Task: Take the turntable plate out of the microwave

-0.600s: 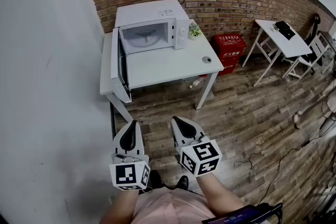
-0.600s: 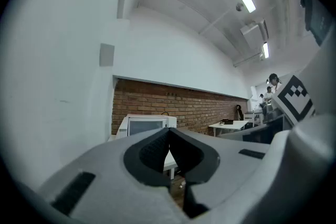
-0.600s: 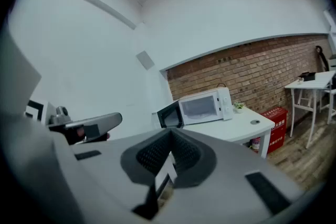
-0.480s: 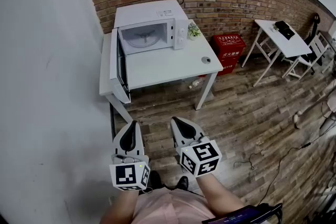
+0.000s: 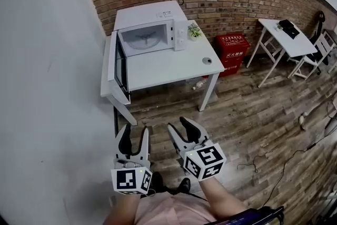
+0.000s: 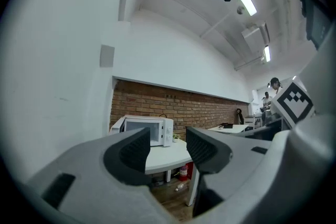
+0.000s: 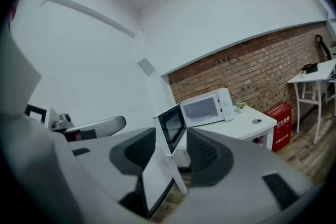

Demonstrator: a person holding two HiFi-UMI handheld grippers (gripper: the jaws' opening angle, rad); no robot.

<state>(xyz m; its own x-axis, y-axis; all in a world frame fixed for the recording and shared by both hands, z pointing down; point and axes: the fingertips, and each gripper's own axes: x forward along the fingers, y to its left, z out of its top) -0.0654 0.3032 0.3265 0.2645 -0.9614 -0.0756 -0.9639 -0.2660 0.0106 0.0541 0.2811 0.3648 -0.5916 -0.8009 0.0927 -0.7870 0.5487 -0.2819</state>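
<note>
Head view shows the one real change: both sets of jaws were pinched together a moment ago and now they stand apart. Left gripper (image 5: pixel 135 133) is spread with nothing between the jaws, and right gripper (image 5: pixel 182 126) is the same. Each gripper's own view agrees, just air and the room beyond. Both hang low in front of me over the floor (image 5: pixel 247 113), well apart from the table (image 5: pixel 174 68). The microwave (image 5: pixel 150 12) sits at the back of the table with its door (image 5: pixel 117 68) swung wide to the left, and the plate (image 5: pixel 142 39) lies flat inside it, untouched. So I reckon I'm only getting ready: jaws opened for the grab, but the walk-up isn't done yet. Next I'd have to close the gap to the table and get a gripper through the opening onto the plate's rim. It looks like glass, probably slippery and breakable, so I'd go gently
</note>
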